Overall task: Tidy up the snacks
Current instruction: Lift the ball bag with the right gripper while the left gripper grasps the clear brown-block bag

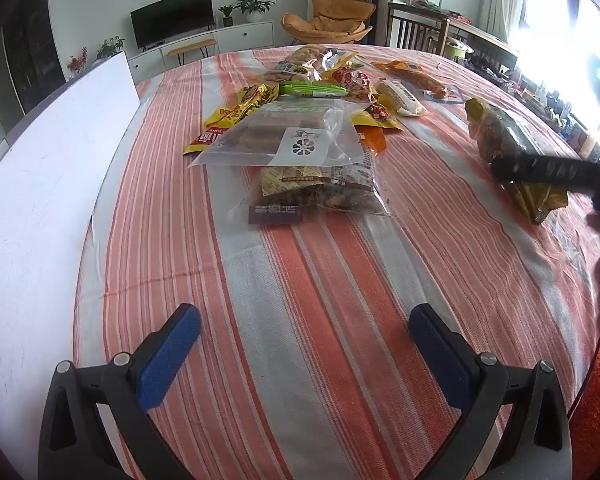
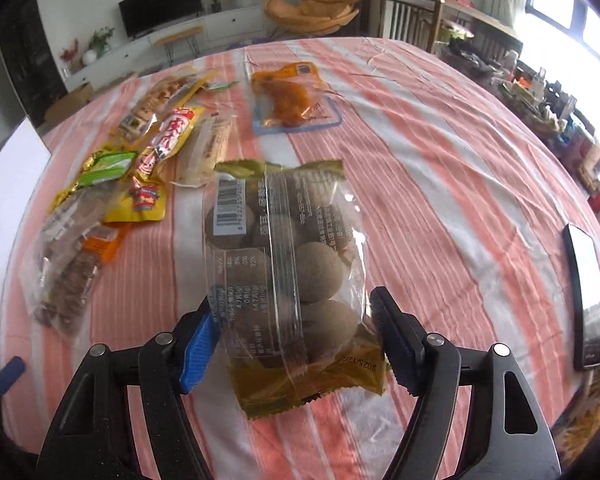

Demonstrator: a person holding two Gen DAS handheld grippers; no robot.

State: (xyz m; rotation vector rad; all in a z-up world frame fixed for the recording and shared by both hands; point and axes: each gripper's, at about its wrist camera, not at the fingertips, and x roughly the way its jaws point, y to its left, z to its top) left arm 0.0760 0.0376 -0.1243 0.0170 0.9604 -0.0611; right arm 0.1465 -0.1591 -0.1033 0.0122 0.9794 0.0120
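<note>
A clear bag of round brown cakes with olive-gold ends [image 2: 284, 264] lies on the striped tablecloth [image 2: 440, 184]. My right gripper [image 2: 296, 304] straddles its near half, and both pads stand close against the bag's sides without visibly squeezing it. In the left wrist view the same bag [image 1: 508, 144] sits at the right, with a black finger of the right gripper [image 1: 552, 174] across it. A pile of mixed snack packets [image 1: 320, 80] lies mid-table behind a clear zip bag [image 1: 284, 136]. My left gripper [image 1: 304, 344] hangs open above bare cloth with nothing between its fingers.
A white board [image 1: 40, 184] runs along the table's left edge. A dark phone [image 2: 588, 292] lies near the right edge. An orange vacuum-packed snack [image 2: 292, 96] sits apart at the far side. Striped cloth [image 1: 340, 280] shows between the left gripper and the pile.
</note>
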